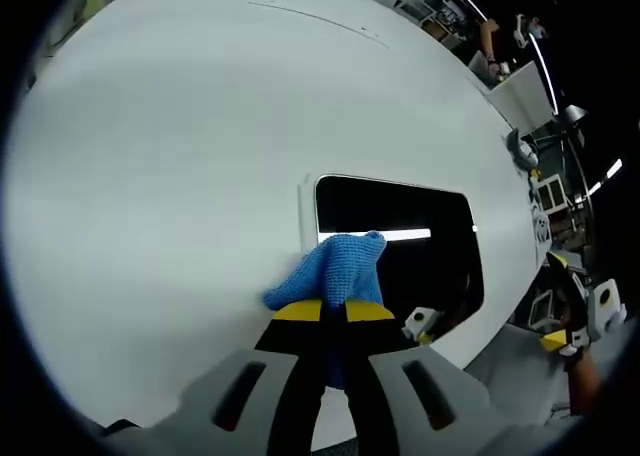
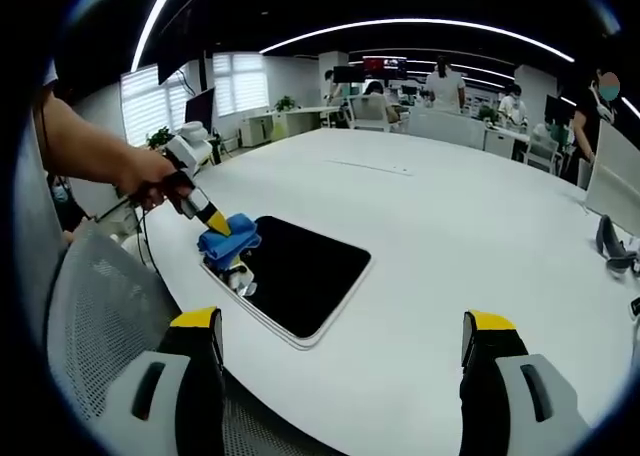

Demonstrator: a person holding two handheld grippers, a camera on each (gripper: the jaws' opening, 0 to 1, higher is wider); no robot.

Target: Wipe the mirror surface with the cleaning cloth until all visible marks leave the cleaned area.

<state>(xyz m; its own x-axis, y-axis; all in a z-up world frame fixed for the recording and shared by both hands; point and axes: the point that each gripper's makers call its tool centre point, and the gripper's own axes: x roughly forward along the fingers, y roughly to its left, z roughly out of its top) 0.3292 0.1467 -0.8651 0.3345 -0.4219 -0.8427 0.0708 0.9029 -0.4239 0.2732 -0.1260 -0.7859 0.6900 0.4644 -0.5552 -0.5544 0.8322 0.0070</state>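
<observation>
- Left tool [image 1: 334, 312] has its yellow-tipped jaws pinched tight on the blue cleaning cloth [image 1: 335, 268], and in the right gripper view that same cloth [image 2: 229, 235] sits pressed at the near corner of the mirror [image 2: 300, 273], with the left tool [image 2: 217, 221] angled down onto it from a person's hand [image 2: 150, 184].
- Right tool [image 2: 340, 338] hangs back over the white table [image 2: 450, 226], jaws spread wide, nothing between them.
- The cloth looks soft, light and floppy; it bunches up past the jaw tips. My read: a pinch at the gathered middle, as it is now, keeps a wad of fabric against the glass.
- The mirror [image 1: 400, 241] is a flat, dark, rounded rectangle lying face up on the table near its edge. Likely stiff, slick and breakable, so gentle downward pressure seems wise; it could slide.
- Seen from the right gripper view, its long axis runs from the cloth's corner off toward the table's middle.
- Marks on the glass: too dark to tell.
</observation>
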